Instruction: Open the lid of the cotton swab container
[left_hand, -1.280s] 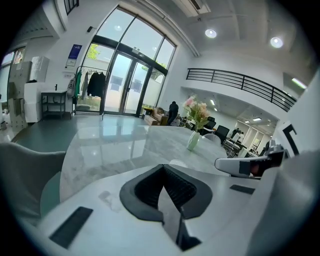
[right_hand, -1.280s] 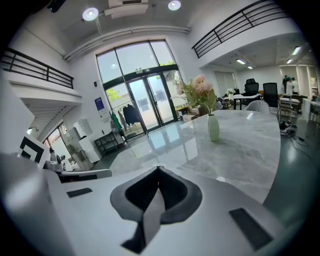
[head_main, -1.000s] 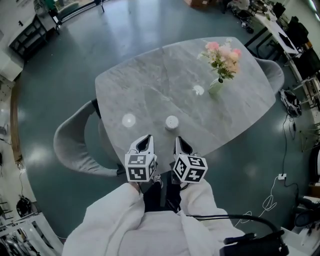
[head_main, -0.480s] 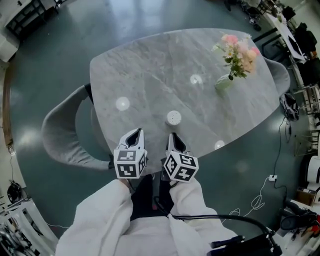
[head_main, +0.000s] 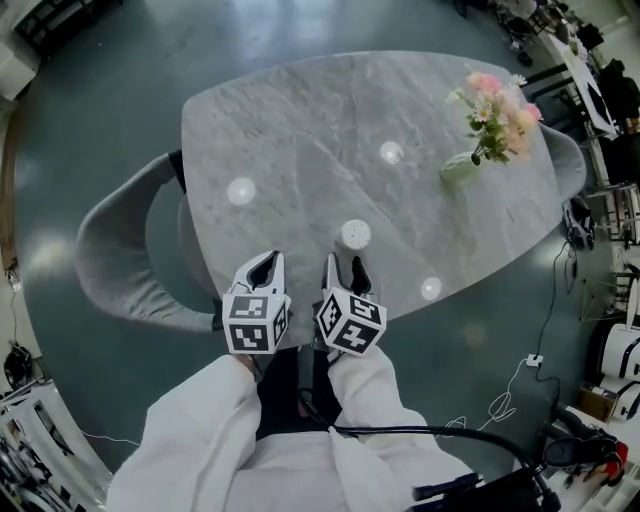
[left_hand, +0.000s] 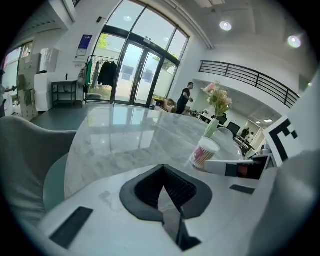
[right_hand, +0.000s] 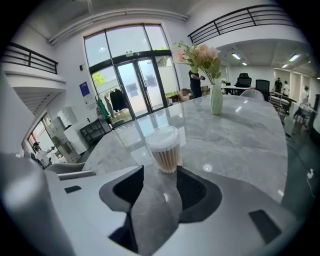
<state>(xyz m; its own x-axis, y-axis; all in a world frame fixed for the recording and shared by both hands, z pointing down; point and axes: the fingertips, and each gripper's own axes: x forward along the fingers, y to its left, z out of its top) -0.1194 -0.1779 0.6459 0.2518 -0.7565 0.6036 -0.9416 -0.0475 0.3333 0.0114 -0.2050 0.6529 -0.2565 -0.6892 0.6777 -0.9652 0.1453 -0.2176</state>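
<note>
**Approach to the swab container, right jaws spread**

Cotton swab container (right_hand: 164, 149) stands upright on the table (head_main: 300, 130) with its lid on, just ahead of the right gripper (right_hand: 156, 175) and in line with the gap between its jaws. Those jaws are spread, with only bare tabletop between them. The left gripper (left_hand: 162, 171) has its jaws pressed together on nothing; from it, the container lies ahead and off to the right of the tips.

To do this well, the right gripper probably needs to slide forward, level with the tub's body and below the lid rim, so the pads close on the wall, not on the cap. The light tub could tip if one jaw nudges it first. The left jaws would need to part before taking the lid.

Against the earlier frames, the right jaws have just been opening from closed, and the container now sits nearer both sets of tips.
</note>
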